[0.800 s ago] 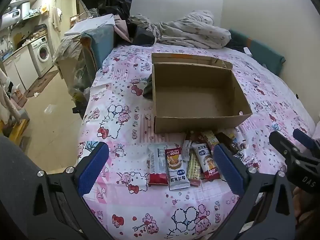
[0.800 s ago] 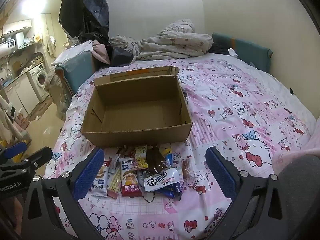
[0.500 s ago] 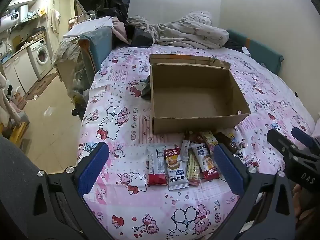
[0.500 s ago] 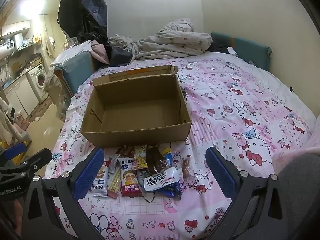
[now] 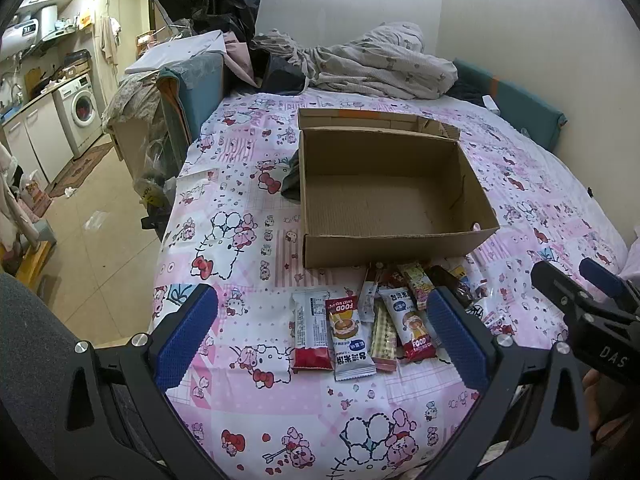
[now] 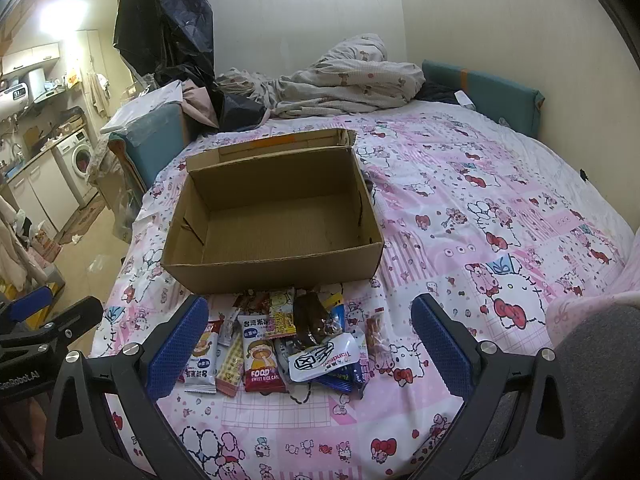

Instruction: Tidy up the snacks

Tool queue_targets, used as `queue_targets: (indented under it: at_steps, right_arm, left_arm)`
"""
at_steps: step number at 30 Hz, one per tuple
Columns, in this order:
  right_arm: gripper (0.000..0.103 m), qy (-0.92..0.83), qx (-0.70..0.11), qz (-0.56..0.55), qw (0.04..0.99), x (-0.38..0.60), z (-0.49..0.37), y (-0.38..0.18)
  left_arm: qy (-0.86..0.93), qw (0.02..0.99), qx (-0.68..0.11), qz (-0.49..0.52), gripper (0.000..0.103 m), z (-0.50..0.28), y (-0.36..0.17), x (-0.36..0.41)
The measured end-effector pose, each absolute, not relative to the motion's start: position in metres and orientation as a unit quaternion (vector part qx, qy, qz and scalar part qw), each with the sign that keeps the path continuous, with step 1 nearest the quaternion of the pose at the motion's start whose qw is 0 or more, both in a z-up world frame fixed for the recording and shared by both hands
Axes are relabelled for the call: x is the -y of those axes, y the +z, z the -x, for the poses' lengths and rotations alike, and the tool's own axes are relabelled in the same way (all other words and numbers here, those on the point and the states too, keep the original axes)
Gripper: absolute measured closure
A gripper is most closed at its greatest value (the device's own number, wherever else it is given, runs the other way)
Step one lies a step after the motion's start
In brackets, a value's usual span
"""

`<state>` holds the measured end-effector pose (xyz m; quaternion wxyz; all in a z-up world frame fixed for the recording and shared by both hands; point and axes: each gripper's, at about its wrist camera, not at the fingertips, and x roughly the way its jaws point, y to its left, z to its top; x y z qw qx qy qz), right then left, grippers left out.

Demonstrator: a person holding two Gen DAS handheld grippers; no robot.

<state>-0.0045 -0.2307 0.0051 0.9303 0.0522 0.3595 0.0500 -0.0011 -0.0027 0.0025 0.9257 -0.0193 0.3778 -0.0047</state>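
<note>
Looking along the left gripper (image 5: 320, 336), both blue pads stand wide apart with nothing between them, hovering over the bedsheet (image 5: 248, 408). One empty cardboard box (image 5: 384, 200) sits on the bed, and the snack packets (image 5: 376, 320) lie in a loose row just in front of its near wall. Four lie flat and plain to count here: a red-ended wafer packet (image 5: 313, 334), a rice-cake sachet (image 5: 349, 338), a thin checkered bar (image 5: 383, 338) and a second FOOD packet (image 5: 412, 330); more overlap behind, too jumbled to count. The right gripper (image 5: 592, 300) shows at the edge.

From the right gripper (image 6: 310, 340), its fingers are likewise spread and empty. The heap reads denser: a white pouch (image 6: 324, 358) tops dark packets. These foil wrappers look light, thin, slippery and crushable; I would pinch one across its middle or by a sealed end, starting with an outlying flat piece.
</note>
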Motion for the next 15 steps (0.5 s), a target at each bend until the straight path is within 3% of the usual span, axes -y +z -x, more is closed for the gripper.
queue_targets:
  at_steps: [15]
  right_arm:
    - [0.0, 0.048, -0.36, -0.05, 0.93, 0.2309, 0.0039, 0.0055]
  left_arm:
    - [-0.008, 0.926, -0.376, 0.022, 0.0, 0.0011, 0.0065, 0.0037]
